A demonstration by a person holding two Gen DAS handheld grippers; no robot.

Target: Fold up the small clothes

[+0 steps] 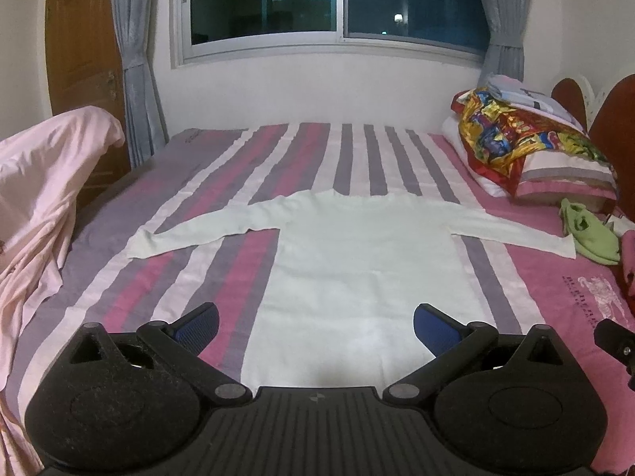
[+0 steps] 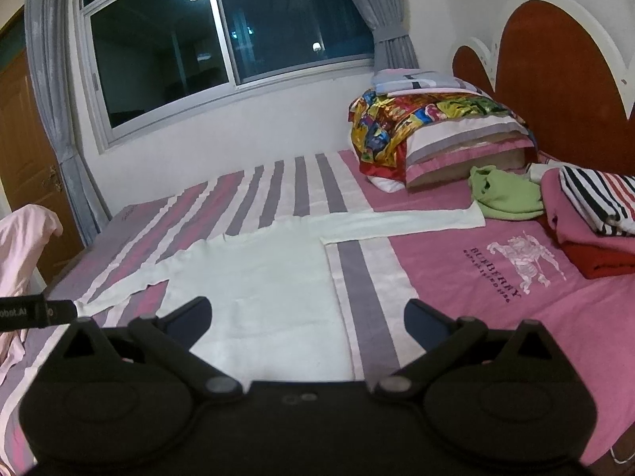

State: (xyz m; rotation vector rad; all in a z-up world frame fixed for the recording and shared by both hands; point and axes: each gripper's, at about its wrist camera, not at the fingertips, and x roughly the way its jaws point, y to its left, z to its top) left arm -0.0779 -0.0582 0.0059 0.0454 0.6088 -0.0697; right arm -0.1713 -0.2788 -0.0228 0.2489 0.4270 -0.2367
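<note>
A white long-sleeved top (image 1: pixel 357 254) lies flat on the striped bed sheet (image 1: pixel 222 166), both sleeves spread sideways, its hem nearest me. In the right wrist view the same white top (image 2: pixel 262 273) shows with its right sleeve reaching toward the green garment. My left gripper (image 1: pixel 316 323) hovers open over the hem, blue pads wide apart, nothing between them. My right gripper (image 2: pixel 308 319) is open too, above the top's lower right edge, holding nothing.
A green garment (image 2: pixel 504 192) lies by the pillows (image 2: pixel 448 135). Folded red, pink and striped clothes (image 2: pixel 591 222) are stacked at the right. A pink cloth (image 1: pixel 43 198) drapes at the left bed edge. The headboard (image 2: pixel 563 79) and window wall bound the bed.
</note>
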